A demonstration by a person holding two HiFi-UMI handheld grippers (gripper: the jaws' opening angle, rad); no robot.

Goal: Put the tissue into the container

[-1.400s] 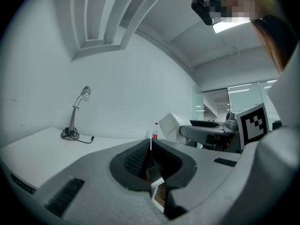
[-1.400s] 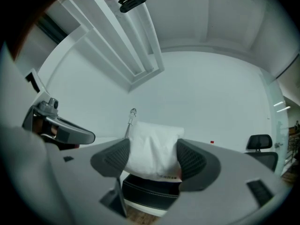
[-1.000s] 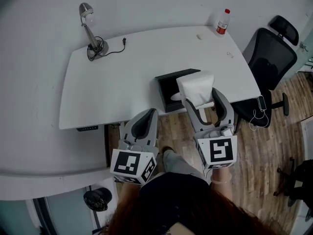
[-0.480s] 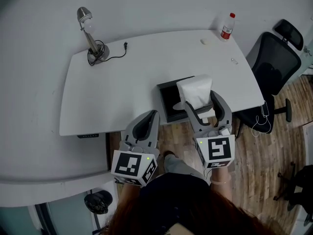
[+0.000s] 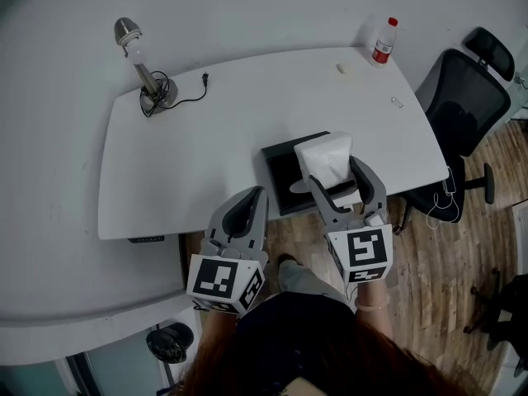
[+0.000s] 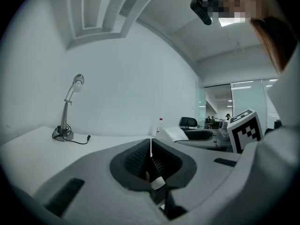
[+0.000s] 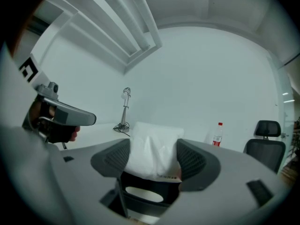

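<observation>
The right gripper point(image 5: 334, 167) has its fingers closed on a white tissue pack point(image 5: 323, 153), one dark ribbed pad pressing each side, as the right gripper view shows plainly. In the head view the pack sits over the right part of the black open container point(image 5: 279, 172), which lies on the white table point(image 5: 206, 139) at its near edge. Whether the pack touches the container cannot be told. The left gripper point(image 6: 150, 149) is held just off the table's near edge, to the left of the container. Its jaws are pressed together with nothing between them. A desk lamp point(image 5: 139, 68) stands at the table's far left corner with its cord trailing beside the base. A clear bottle point(image 5: 381, 40) with a red cap and label stands at the far right corner. A black office chair point(image 5: 462, 97) sits beyond the table's right end on the wooden floor.
</observation>
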